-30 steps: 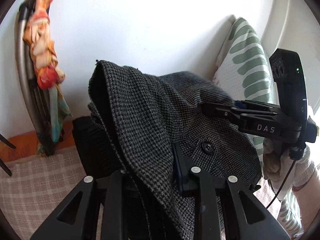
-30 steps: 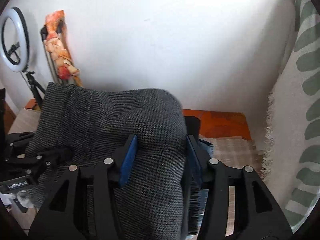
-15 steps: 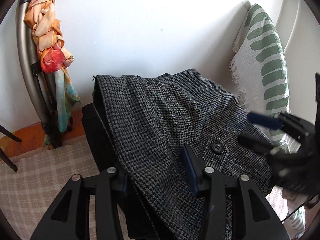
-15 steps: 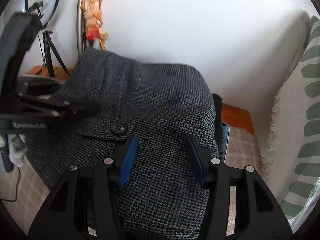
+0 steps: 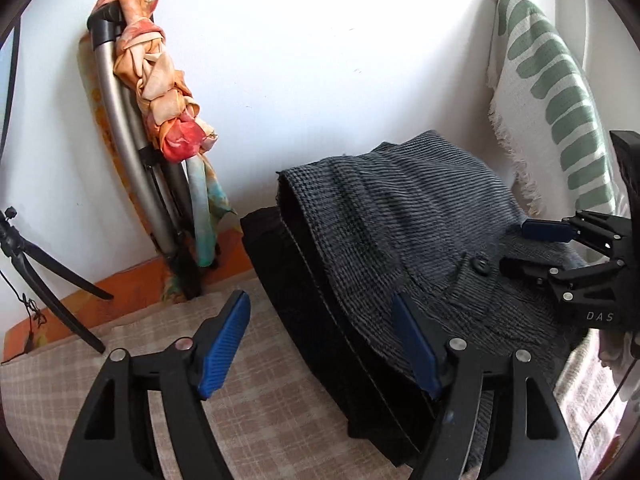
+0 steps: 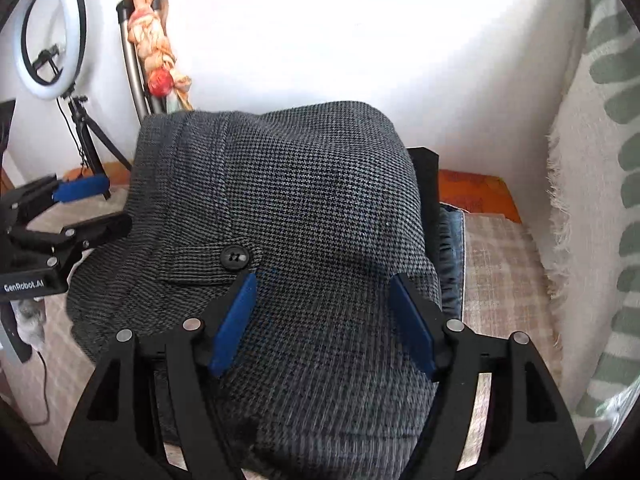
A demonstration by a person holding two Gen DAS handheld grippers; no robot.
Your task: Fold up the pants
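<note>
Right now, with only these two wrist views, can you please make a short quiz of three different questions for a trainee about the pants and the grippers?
1. True or false: the left gripper is shut on the grey pants.
2. Multiple choice: the black button sits on A) a pocket flap, B) the green-patterned cushion, C) the checked cover.
3. Fill in: the grey pants lie on top of a ____ folded garment.

Key: 1 false; 2 A; 3 black.
</note>
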